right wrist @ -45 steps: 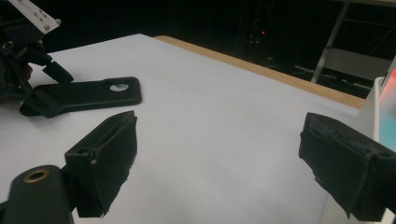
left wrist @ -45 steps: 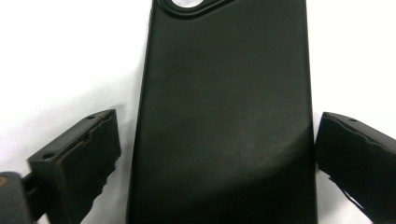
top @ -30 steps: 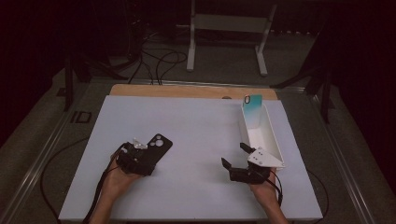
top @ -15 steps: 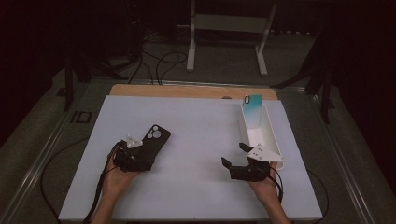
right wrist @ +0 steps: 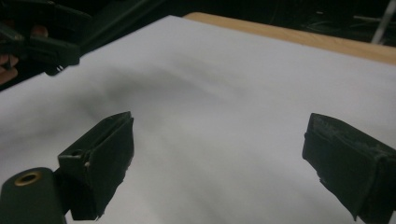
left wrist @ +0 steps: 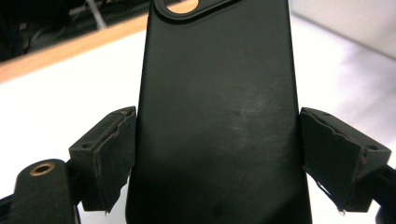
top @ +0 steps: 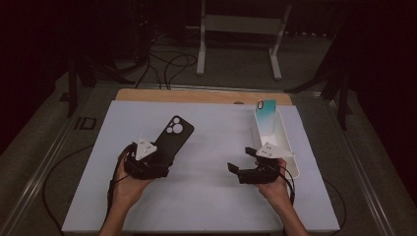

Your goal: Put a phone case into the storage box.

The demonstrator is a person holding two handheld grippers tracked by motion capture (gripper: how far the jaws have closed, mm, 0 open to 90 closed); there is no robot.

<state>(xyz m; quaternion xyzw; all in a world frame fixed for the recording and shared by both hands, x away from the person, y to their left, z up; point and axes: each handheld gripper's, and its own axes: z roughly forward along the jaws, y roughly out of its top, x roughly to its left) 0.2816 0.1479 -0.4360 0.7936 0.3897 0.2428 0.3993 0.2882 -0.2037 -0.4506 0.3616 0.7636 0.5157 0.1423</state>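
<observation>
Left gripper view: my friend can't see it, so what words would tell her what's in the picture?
A black phone case stands upright, clamped by its two long edges between the left gripper's black fingers. A round camera cutout shows at its top edge. Behind it lies a white table with a wooden strip along its far side.

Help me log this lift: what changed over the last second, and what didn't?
The left gripper, shut on the black phone case, raised it so it now tilts up off the white mat. The right gripper stayed open and empty beside the white tray.
</observation>
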